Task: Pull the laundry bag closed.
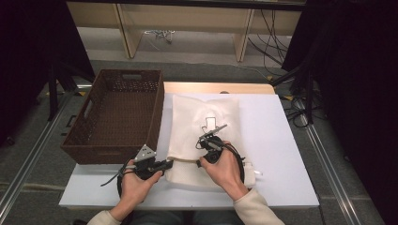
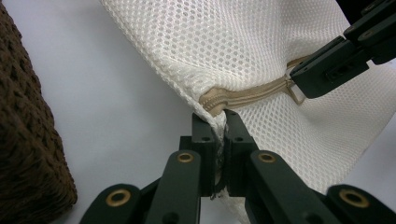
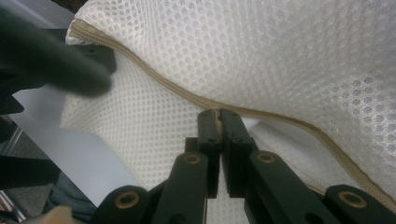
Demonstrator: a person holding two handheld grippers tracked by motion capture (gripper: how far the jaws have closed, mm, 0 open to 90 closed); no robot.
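my left claw [image 2: 219,123] is squeezed shut on the corner of the white mesh zipper bag [image 1: 202,123] on the white table [image 1: 277,140], at 3 o'clock from the brown woven basket [image 1: 117,112]. my right claw [image 3: 219,116] pinches its tan zipper [image 3: 299,123] (the pull, i think). tug too hard and the zip could jam or slip.

cream sleeves on both arms, black two-jaw left gripper [image 2: 217,122] with brass rivets, grey triangle plate, trailing black cable

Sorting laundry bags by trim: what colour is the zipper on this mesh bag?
Beige, on the white mesh bag; the zipper shows best in the left gripper view.
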